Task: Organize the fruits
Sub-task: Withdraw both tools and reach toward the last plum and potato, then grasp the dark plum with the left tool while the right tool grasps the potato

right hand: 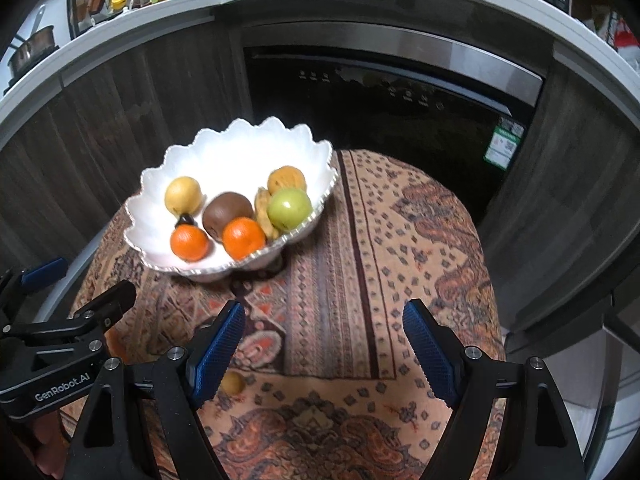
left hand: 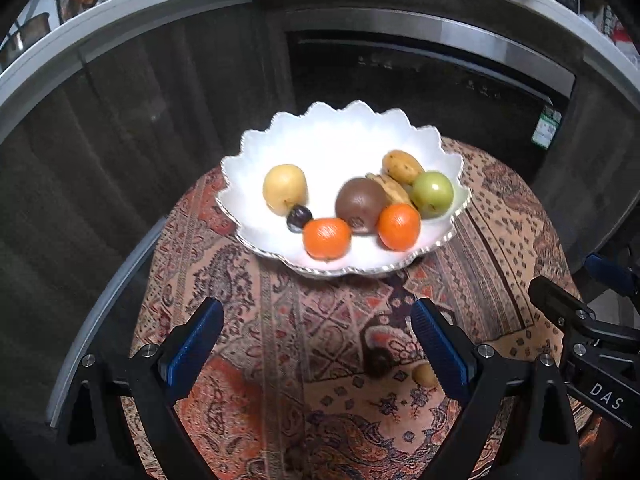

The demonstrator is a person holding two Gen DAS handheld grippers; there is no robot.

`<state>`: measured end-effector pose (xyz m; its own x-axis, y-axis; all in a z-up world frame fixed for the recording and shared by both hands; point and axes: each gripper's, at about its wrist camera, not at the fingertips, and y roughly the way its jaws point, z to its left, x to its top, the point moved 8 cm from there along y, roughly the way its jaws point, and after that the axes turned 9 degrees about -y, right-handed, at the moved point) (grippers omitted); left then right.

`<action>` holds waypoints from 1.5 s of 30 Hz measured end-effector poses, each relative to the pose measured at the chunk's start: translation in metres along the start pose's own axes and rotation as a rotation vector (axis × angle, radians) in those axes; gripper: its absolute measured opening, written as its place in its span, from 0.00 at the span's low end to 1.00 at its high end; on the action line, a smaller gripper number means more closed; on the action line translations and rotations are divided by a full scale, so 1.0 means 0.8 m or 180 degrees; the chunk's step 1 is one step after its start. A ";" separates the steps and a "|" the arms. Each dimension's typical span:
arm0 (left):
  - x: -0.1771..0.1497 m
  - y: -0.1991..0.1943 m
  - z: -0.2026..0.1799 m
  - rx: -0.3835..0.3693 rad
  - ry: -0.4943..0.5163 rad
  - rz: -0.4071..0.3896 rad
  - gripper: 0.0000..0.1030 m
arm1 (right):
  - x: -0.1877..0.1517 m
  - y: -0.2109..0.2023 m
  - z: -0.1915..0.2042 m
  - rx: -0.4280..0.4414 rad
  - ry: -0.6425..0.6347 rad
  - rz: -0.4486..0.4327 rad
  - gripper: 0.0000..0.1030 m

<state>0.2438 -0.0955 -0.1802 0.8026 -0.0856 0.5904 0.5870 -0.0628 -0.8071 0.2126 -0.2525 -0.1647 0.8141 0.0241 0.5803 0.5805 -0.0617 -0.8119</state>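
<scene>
Two loose fruits lie between our grippers, the bowl ahead.

Both our left gripper (left hand: 316, 344) and right gripper (right hand: 324, 350) stand wide with nothing between the fingers. The white bowl (left hand: 256, 152) with its fruit sits on the table (left hand: 280, 320) well beyond both pairs of fingers. Two fruits are still out on the cloth: a dark round fruit (left hand: 378, 362) lying between our left fingers, toward the right one, and a small yellowish fruit (left hand: 425, 375) just against that right finger's inner edge; in the right wrist view the same yellowish one (right hand: 233, 383) peeks out beside our left finger there. We judge the left gripper nearer to both. Both look roundish, so we can tell no long axis or pointing direction.
</scene>
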 end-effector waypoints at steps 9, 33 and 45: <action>-0.034 0.022 -0.015 -0.0024 0.0091 0.0068 0.87 | -0.043 0.017 -0.013 -0.0066 0.0082 0.0112 0.79; -0.088 0.080 -0.034 -0.0137 0.0116 0.0289 0.56 | -0.101 0.070 -0.017 0.0008 0.0261 0.0357 0.79; -0.093 0.087 -0.048 -0.0359 0.0123 0.0346 0.25 | -0.111 0.078 -0.022 0.0008 0.0292 0.0415 0.79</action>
<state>0.2206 -0.1313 -0.2804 0.8548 -0.1359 0.5009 0.4796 -0.1622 -0.8624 0.1766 -0.2758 -0.2657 0.8778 -0.0753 0.4732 0.4701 -0.0557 -0.8809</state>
